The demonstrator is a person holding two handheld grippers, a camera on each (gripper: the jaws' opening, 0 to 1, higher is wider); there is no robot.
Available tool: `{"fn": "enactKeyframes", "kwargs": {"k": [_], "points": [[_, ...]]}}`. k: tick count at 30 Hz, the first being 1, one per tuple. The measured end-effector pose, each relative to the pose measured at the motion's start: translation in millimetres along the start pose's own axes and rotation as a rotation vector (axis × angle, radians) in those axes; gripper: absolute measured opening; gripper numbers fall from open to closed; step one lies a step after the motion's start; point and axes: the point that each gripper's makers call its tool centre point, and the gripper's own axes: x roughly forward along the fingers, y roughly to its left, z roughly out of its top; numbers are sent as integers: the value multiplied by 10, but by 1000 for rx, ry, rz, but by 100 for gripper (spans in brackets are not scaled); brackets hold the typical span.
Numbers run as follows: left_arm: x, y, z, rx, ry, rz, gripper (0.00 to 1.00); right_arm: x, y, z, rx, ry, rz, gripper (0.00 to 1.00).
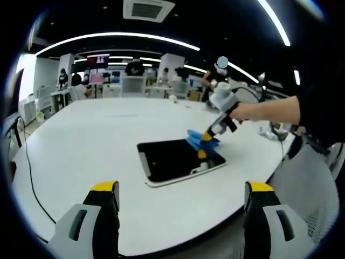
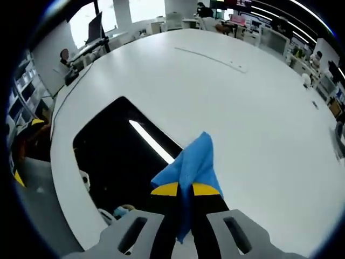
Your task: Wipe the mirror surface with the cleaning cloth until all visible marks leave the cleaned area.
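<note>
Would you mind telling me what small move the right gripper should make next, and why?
Probably sweep the cloth inward across the mirror. The right gripper is shut on the cloth, which sits at one edge of the mirror, so most of the dark glass lies unwiped beyond it. The left gripper hangs open, clear of the mirror.

white table (image 1: 97, 140) ahead of and under both grippers | black cable (image 1: 29, 172) on the table's edge, left of the left gripper | desks, monitors, people beyond | ceiling light strips (image 1: 124, 36) overhead
</note>
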Motion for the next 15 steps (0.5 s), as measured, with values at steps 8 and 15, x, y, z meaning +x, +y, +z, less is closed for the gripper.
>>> {"fn": "enactKeyframes", "kwargs": {"k": [8,15], "points": [[8,-12,4,0,0,-10,97,31,43,41,10,0,8,2],[5,5,3,-3,-1,-3,97,133,178,196,16,-31,46,2]]}}
